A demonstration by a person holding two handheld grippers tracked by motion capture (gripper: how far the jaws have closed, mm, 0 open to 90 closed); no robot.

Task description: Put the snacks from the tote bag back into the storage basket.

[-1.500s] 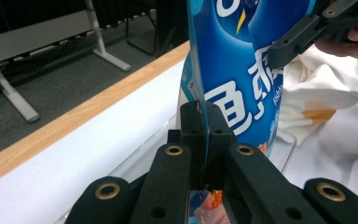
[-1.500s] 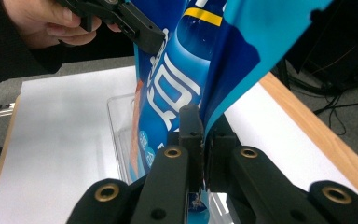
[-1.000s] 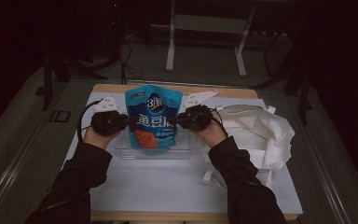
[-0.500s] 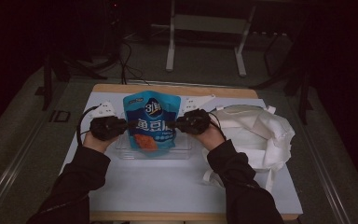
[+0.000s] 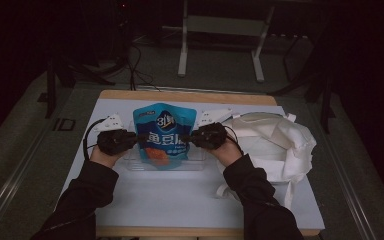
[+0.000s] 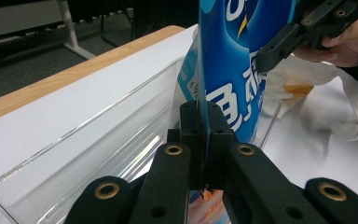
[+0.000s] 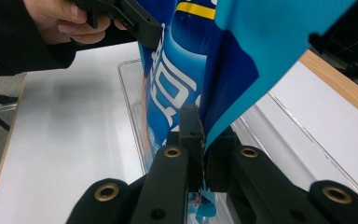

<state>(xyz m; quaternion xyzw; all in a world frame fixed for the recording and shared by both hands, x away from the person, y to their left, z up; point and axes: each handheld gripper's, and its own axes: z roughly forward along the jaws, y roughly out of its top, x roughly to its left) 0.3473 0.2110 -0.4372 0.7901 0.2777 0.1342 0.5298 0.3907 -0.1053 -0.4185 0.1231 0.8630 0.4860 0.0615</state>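
Observation:
A blue snack bag (image 5: 164,135) with white characters and an orange patch stands upright, its lower end inside a clear plastic tray (image 5: 135,164) on the white table. My left gripper (image 5: 139,140) is shut on the bag's left edge and my right gripper (image 5: 187,139) is shut on its right edge. In the left gripper view the jaws pinch the bag's edge (image 6: 200,116), with the other gripper (image 6: 279,42) clamped on the far side. In the right gripper view the jaws pinch the bag (image 7: 177,74) above the tray (image 7: 279,126).
A white cloth tote bag (image 5: 280,140) lies crumpled to the right of the tray. The table's wooden far edge (image 5: 190,96) runs behind the bag. A metal stand (image 5: 220,45) is on the dark floor beyond.
Both grippers have lowered the bag slightly, so its bottom sits deeper in the clear tray. The grips have not changed.

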